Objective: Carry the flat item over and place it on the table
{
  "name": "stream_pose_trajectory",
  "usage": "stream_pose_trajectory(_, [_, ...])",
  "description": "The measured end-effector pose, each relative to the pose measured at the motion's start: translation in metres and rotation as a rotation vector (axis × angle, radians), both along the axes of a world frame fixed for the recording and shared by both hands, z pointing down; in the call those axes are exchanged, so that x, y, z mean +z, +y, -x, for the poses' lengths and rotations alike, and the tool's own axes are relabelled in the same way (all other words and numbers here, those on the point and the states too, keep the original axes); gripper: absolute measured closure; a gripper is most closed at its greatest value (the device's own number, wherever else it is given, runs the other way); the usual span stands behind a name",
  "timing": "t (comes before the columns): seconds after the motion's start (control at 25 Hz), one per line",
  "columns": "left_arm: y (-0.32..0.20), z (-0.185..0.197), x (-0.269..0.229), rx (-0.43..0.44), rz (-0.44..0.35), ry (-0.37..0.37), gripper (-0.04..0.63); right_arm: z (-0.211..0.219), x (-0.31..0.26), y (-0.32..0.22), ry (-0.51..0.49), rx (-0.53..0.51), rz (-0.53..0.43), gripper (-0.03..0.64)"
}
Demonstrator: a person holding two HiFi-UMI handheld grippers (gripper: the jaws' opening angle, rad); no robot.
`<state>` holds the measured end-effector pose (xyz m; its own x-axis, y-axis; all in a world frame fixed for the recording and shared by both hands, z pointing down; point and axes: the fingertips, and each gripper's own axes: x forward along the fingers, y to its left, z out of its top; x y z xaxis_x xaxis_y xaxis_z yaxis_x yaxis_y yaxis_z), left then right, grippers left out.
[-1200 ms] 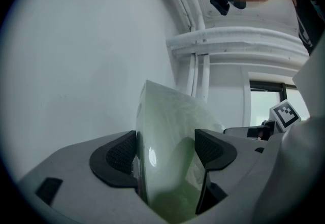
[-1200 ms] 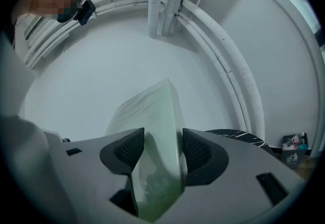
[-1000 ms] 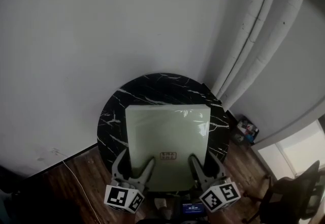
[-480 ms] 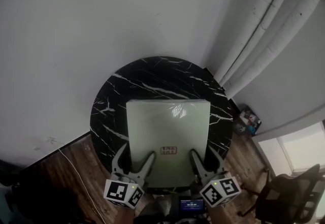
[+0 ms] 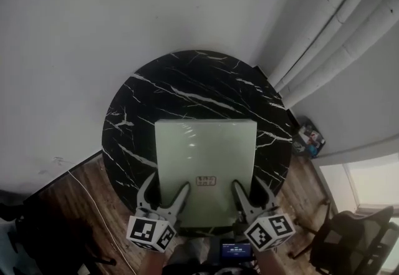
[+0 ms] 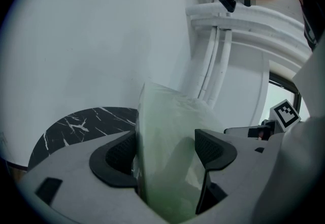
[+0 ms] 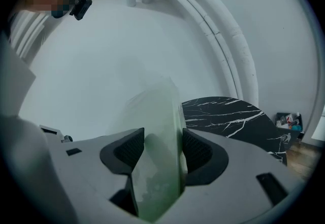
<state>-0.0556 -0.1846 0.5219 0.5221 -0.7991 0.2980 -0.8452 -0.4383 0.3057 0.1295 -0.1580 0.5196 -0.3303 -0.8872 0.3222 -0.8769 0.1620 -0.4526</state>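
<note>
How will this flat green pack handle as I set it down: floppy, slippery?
Probably stiff: the flat green pack extends straight, without visible sag, though the left gripper and right gripper clamp only its near edge. Possibly slippery: its glossy wrap shows glare, and the marble table looks polished.

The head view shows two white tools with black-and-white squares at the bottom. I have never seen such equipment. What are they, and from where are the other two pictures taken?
No robot is here: a person holds two hand tools, the left gripper and the right gripper; the marker cubes belong to them. The head view comes from a camera on the person's head, looking down. Each gripper view comes from a camera riding on that gripper. Both grippers are shut on the near edge of a pale green flat item, held over a round black marble table.
</note>
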Motion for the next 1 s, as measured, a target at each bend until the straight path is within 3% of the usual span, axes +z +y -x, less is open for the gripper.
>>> stream_pose_trajectory(1.0, [-0.050,-0.004,0.096,-0.009,0.250,-0.026,0.224,-0.002,0.090,-0.051,0.022,-0.077,0.202,0.405])
